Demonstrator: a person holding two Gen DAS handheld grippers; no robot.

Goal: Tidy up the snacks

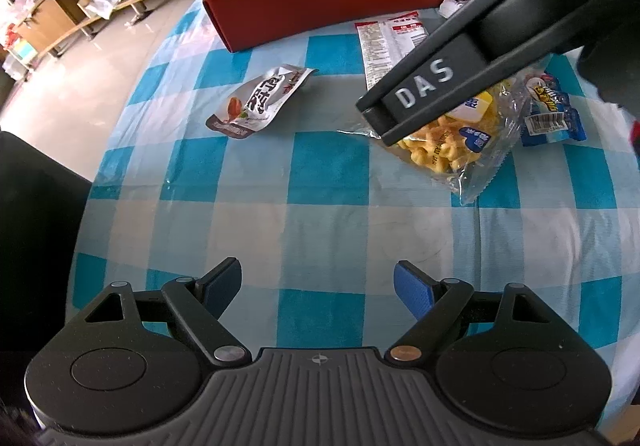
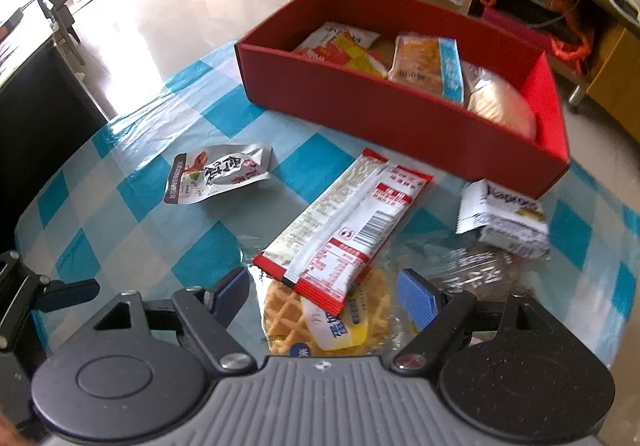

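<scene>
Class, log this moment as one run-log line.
left hand-held gripper: open, idle | right hand-held gripper: open over waffle pack | red box: partly filled

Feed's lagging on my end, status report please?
Left gripper open, empty. Right gripper open astride clear-wrapped waffle pack. Long red-and-white packet overlaps its far edge. Red cardboard box partly filled.

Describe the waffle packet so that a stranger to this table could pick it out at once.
Start at the red box on the checked tablecloth. Nearer than it lies a long red-and-white packet, its near end resting on the waffle packet. Only this one is clear, showing golden grids.
</scene>
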